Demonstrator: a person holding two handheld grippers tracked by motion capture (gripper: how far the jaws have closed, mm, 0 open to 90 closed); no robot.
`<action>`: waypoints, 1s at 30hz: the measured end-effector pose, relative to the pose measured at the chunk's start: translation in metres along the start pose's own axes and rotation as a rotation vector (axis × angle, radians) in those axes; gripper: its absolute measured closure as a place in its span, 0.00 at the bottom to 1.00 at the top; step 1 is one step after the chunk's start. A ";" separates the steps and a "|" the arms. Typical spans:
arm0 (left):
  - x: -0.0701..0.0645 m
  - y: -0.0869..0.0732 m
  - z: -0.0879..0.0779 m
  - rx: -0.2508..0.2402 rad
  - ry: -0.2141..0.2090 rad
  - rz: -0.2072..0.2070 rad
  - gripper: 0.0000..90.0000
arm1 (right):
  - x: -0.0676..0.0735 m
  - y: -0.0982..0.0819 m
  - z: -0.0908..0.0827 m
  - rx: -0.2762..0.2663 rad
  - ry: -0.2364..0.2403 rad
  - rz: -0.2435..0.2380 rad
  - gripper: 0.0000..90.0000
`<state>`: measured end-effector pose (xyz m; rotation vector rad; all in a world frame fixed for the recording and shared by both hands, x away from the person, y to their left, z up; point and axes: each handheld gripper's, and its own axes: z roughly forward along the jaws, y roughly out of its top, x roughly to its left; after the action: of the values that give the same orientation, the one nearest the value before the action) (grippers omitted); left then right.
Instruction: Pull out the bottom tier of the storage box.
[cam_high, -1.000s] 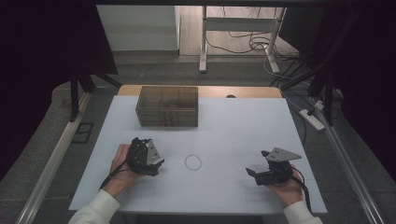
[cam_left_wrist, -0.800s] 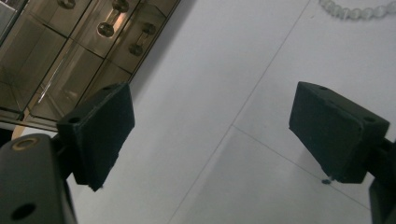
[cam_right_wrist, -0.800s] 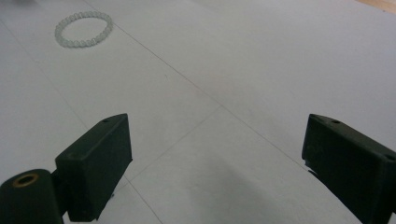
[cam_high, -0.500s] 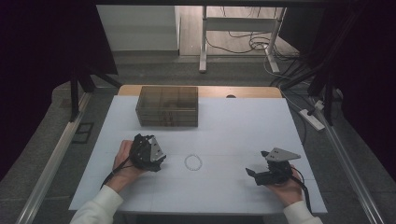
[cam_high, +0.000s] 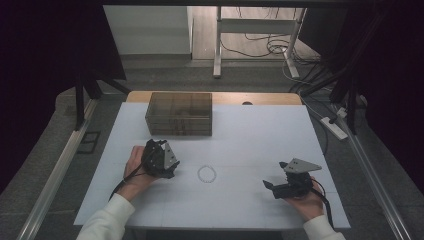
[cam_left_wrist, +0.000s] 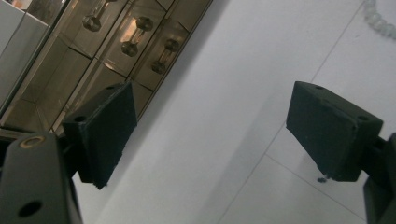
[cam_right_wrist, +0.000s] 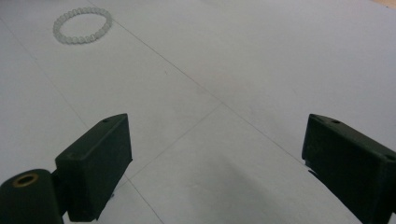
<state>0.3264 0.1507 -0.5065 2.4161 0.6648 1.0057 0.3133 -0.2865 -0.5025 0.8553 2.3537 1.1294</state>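
A clear beaded bracelet (cam_high: 206, 174) lies flat on the white table (cam_high: 260, 135), between my two grippers. My left gripper (cam_high: 167, 159) is a short way to its left, held tilted in a hand, with its jaws open and nothing between them. In the left gripper view the open left gripper (cam_left_wrist: 219, 135) faces bare table, and the bracelet (cam_left_wrist: 380, 18) is at the top right corner. My right gripper (cam_high: 270, 186) rests near the table's front right, open and holding nothing. From the right gripper view, the open right gripper (cam_right_wrist: 219, 158) looks toward the bracelet (cam_right_wrist: 82, 26) at the far left.
A smoky transparent drawer box (cam_high: 180, 114) stands at the back of the table, left of centre. Its knobbed drawer fronts (cam_left_wrist: 116, 42) are close to my left gripper. Dark curtains flank the table, and cables lie on the floor beyond it.
My left gripper has moved a little to the right and away from the front edge, closer to the box and the bracelet. The right gripper has stayed still.
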 end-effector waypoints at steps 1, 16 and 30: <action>0.000 0.000 0.001 0.000 0.001 0.001 0.18 | 0.000 0.000 0.000 0.000 0.000 0.000 0.09; 0.006 0.003 0.011 0.007 0.017 0.001 0.19 | 0.000 0.000 0.001 0.008 0.005 -0.006 0.09; 0.010 0.008 0.023 0.016 0.030 0.006 0.21 | -0.001 0.000 0.001 0.008 0.003 -0.004 0.09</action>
<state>0.3514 0.1454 -0.5116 2.4227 0.6782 1.0448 0.3143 -0.2864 -0.5034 0.8522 2.3630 1.1210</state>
